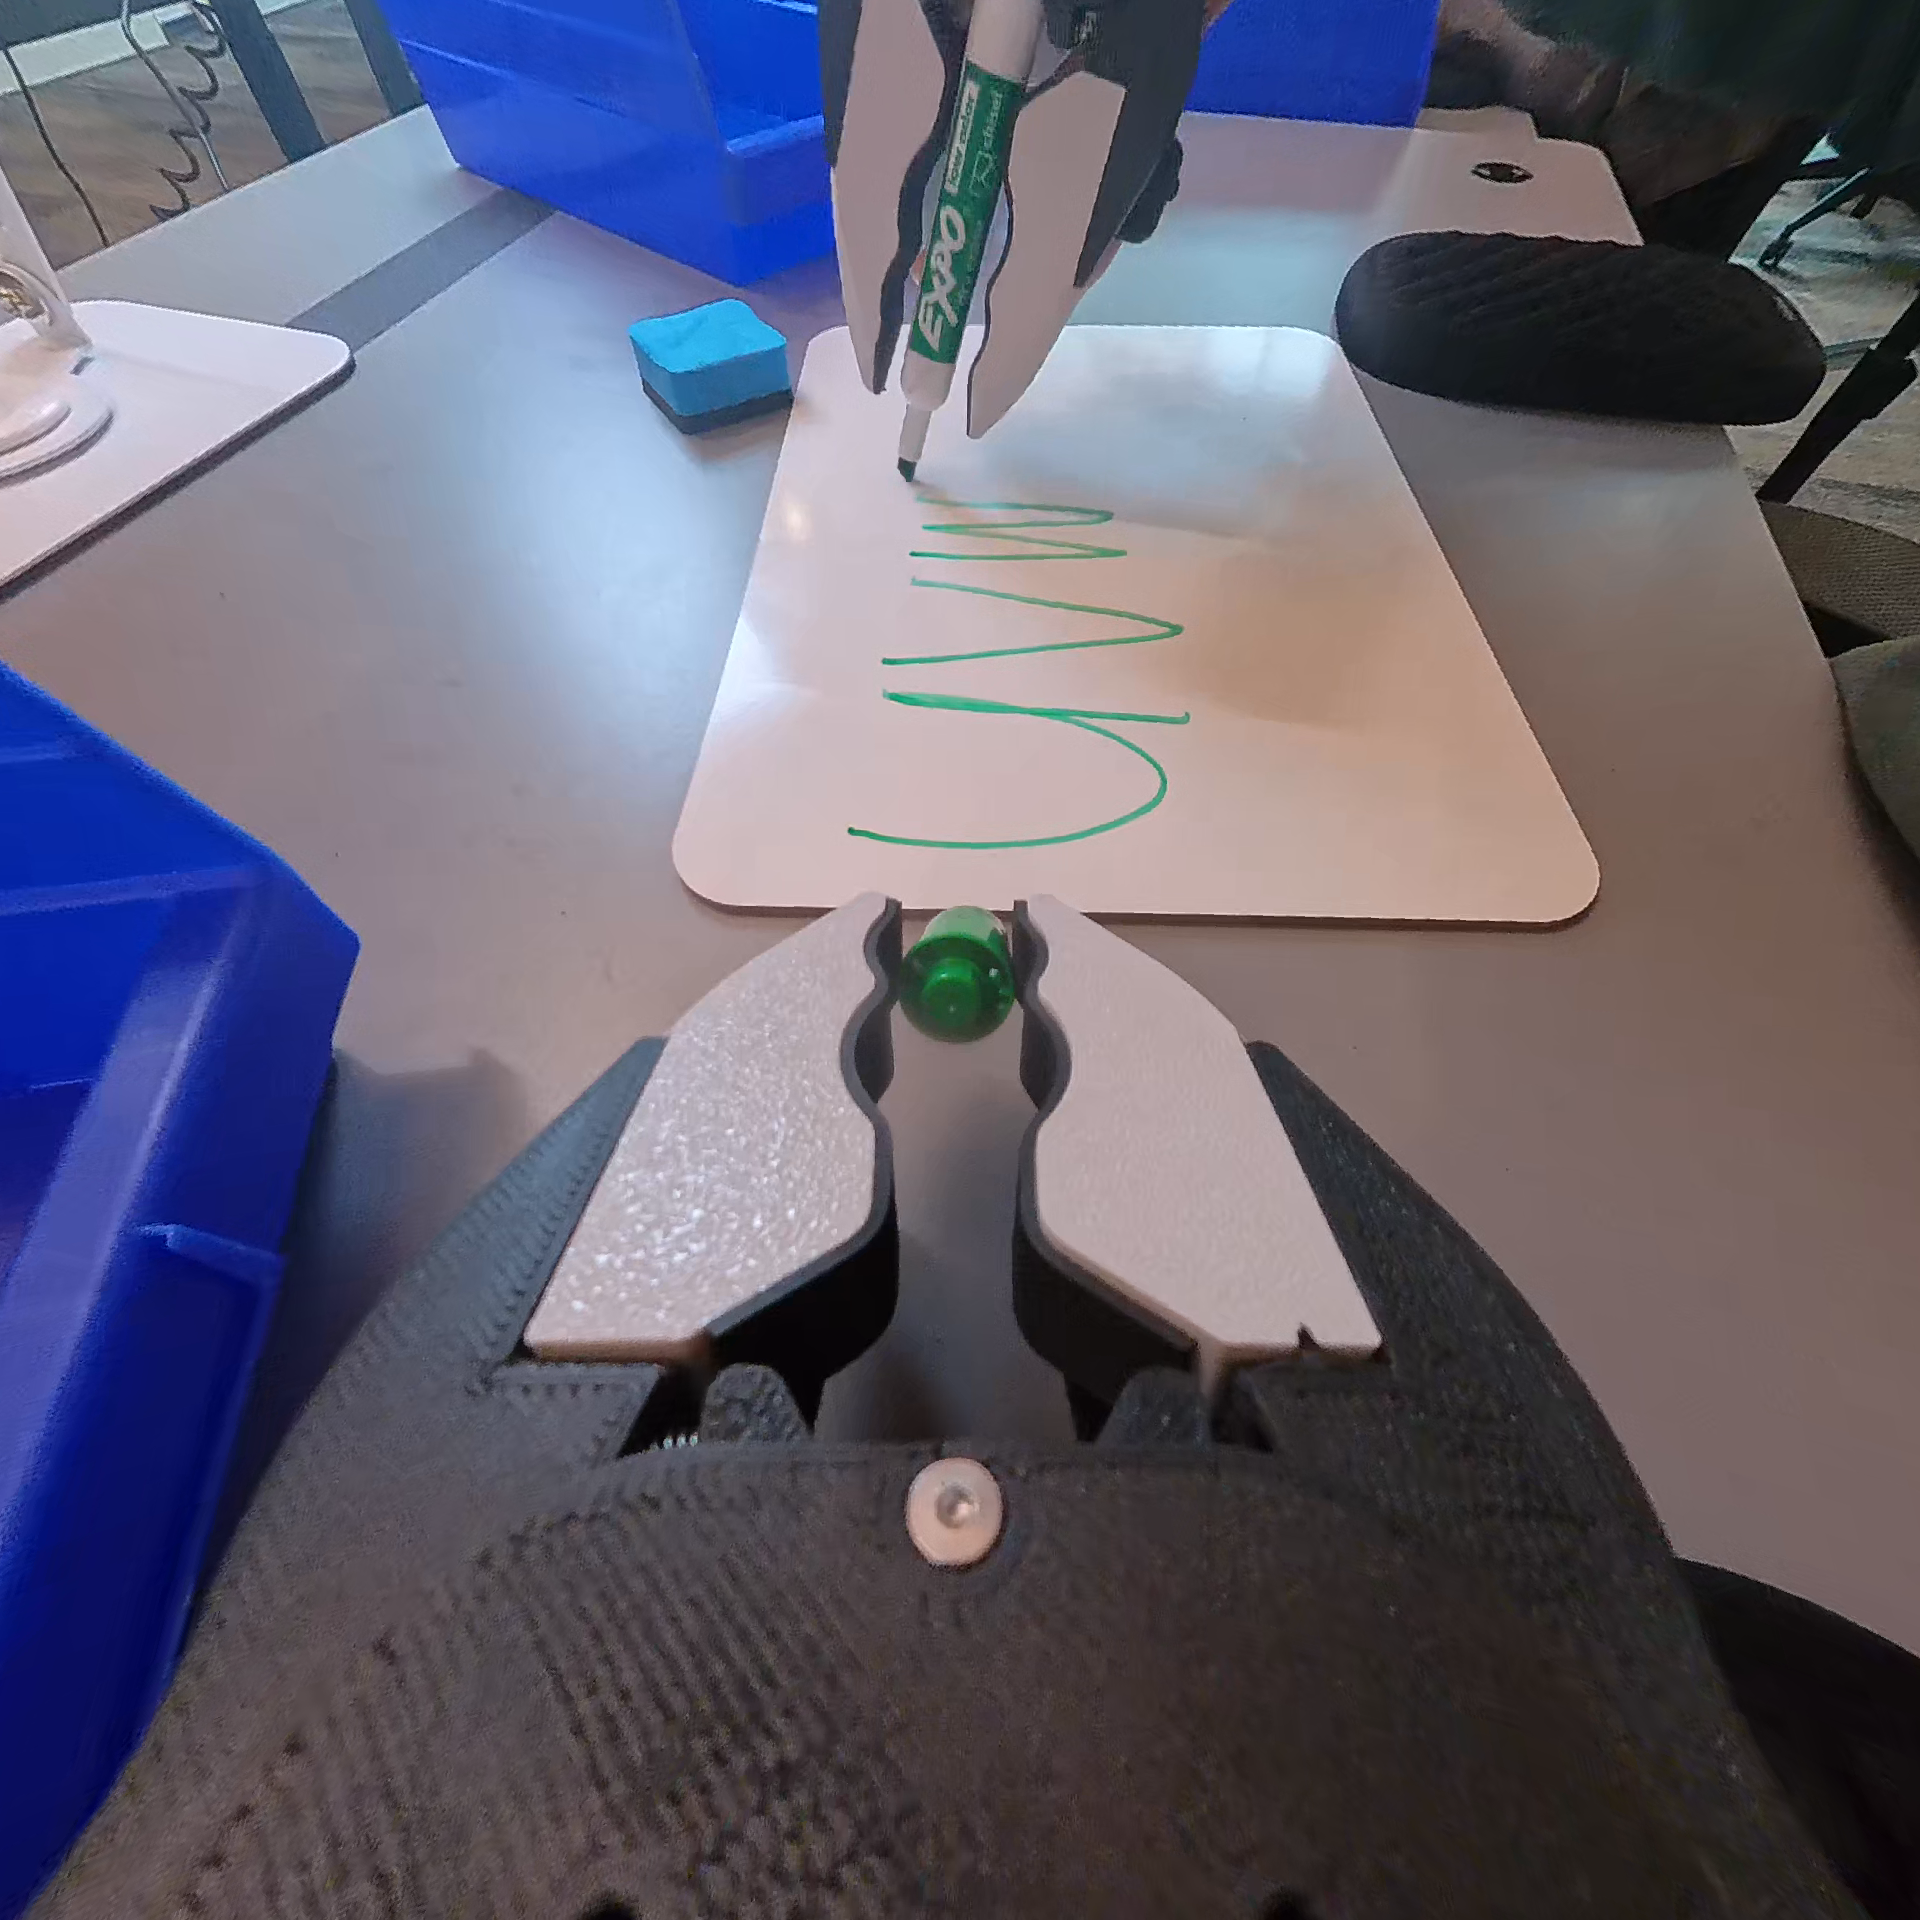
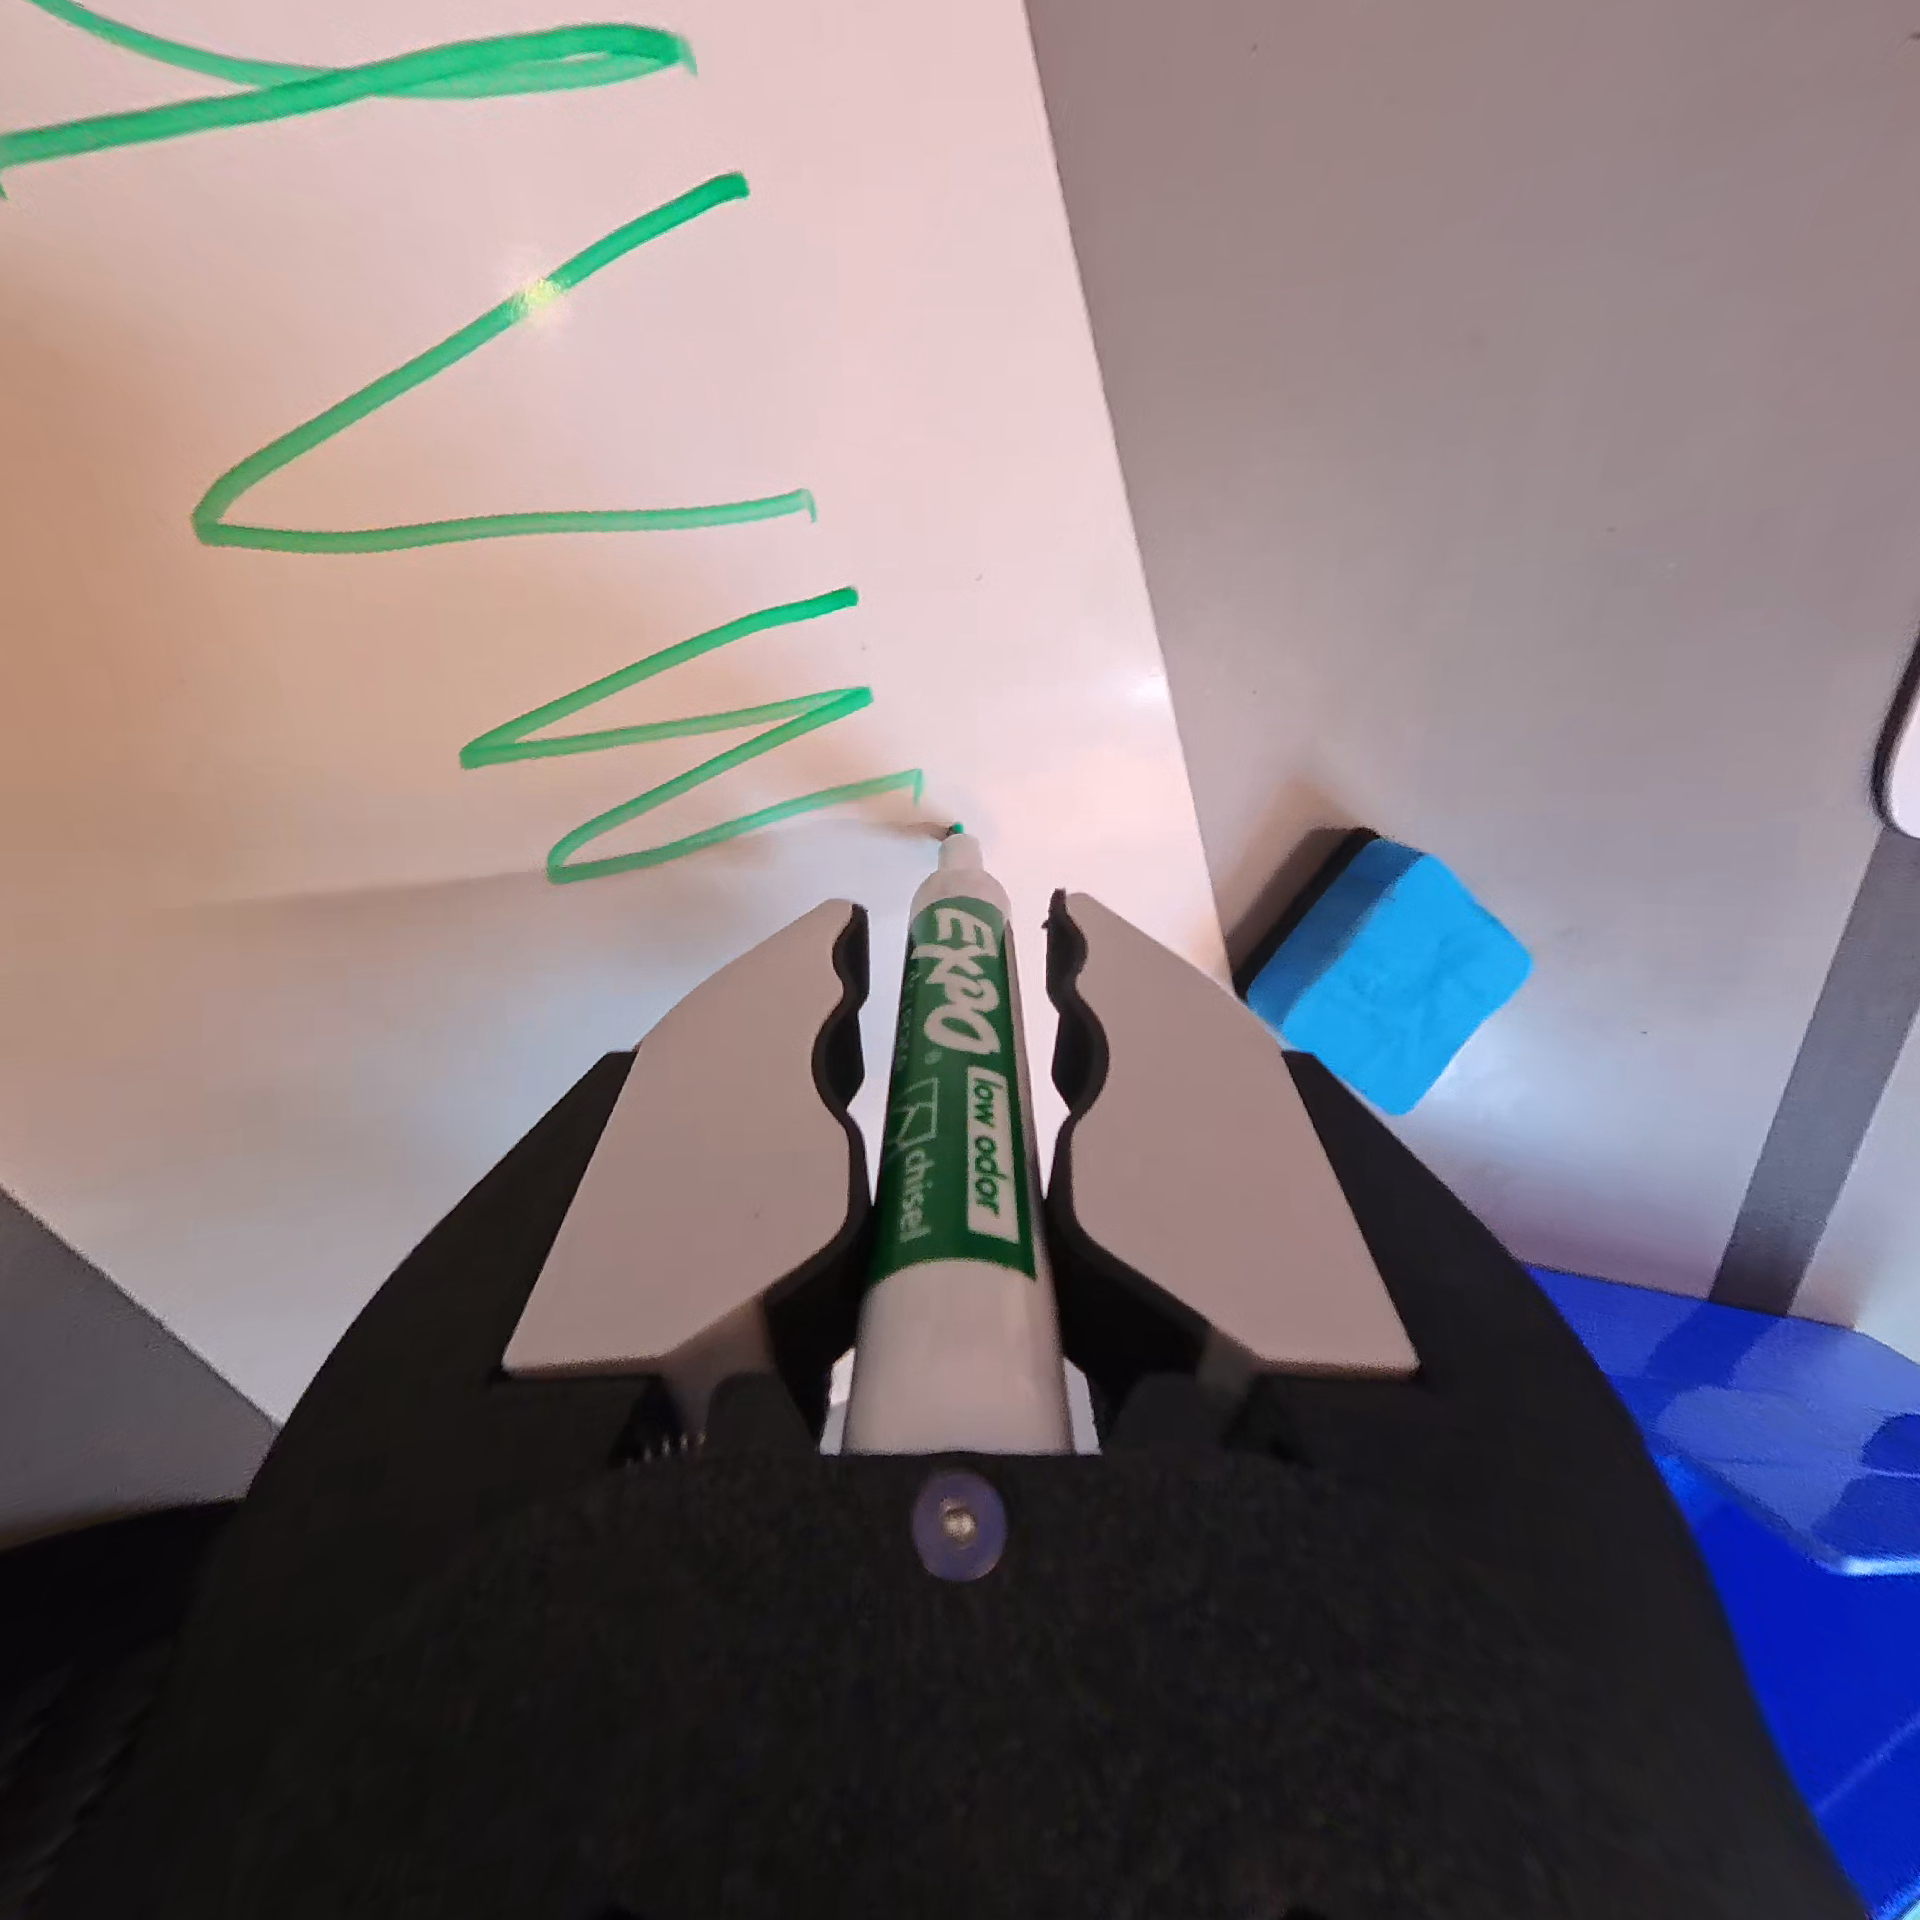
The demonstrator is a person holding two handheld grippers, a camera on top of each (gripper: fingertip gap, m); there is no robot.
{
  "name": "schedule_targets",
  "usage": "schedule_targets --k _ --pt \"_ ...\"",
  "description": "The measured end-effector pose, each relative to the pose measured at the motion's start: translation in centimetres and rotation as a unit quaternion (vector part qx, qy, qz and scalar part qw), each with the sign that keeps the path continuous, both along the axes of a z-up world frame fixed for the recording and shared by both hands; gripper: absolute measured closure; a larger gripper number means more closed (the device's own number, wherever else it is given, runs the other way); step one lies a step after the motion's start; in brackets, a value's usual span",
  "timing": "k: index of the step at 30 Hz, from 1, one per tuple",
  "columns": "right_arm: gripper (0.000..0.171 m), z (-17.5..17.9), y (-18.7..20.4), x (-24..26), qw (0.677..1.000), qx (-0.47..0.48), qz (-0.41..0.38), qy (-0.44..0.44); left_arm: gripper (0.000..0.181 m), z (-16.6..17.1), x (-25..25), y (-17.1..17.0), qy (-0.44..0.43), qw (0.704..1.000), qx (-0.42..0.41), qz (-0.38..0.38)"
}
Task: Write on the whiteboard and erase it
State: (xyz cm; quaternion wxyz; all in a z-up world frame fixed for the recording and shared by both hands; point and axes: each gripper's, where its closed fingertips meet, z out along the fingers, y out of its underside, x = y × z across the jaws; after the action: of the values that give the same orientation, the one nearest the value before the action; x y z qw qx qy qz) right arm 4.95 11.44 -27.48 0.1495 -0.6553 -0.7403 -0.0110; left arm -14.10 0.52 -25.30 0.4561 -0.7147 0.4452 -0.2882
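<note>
The right tool (image 2: 956, 940) is clamped on a green marker (image 2: 951, 1143), whose barrel is held lengthwise between the two fingers (image 2: 727, 1122) and runs forward along them. In the left wrist view the same tool (image 1: 930, 400) is seen coming down from above, with the marker (image 1: 951, 249) tilted steeply, tip down and slightly toward the left. The tip (image 2: 954, 833) is pressed onto the whiteboard (image 2: 260, 987) at the end of a green zigzag line (image 2: 499, 520); the rear end of the barrel is hidden inside the tool body.

The whiteboard (image 1: 1351, 623) is laid flat on the counter (image 1: 468, 623), its long axis running away from the left tool, and the zigzag (image 1: 1029, 675) is drawn down its middle. Only part of the board is shown in the right wrist view, where its upper and left portions are cut off.

The left tool (image 1: 951, 914) is closed on a green marker cap (image 1: 956, 982), held just off the near edge of the board.

A blue eraser (image 1: 710, 358) is set on the counter just beside the far left corner of the board, apart from both tools. Blue bins (image 1: 125, 1143) are seen at the left and far edges, each cut off. A dark padded armrest (image 1: 1569, 322) is seen at the far right.
</note>
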Motion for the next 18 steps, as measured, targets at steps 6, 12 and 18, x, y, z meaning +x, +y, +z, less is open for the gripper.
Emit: schedule_targets --k 6,12,18 --pt "0.138 0.0 -3.0 3.2 0.999 -0.022 -0.008 -0.034 0.161 0.0 0.0 -0.1 0.0 1.0 0.0 -0.002" --pt "0.138 0.1 -5.7 5.6 0.998 -0.033 -0.018 -0.046 0.161 -0.1 0.0 -0.1 0.002 1.0 -0.002 -0.001" --pt "0.138 1.3 -2.4 4.0 0.999 0.0 -0.031 0.004 0.161 -0.1 0.1 -0.1 0.005 1.0 0.001 -0.002"
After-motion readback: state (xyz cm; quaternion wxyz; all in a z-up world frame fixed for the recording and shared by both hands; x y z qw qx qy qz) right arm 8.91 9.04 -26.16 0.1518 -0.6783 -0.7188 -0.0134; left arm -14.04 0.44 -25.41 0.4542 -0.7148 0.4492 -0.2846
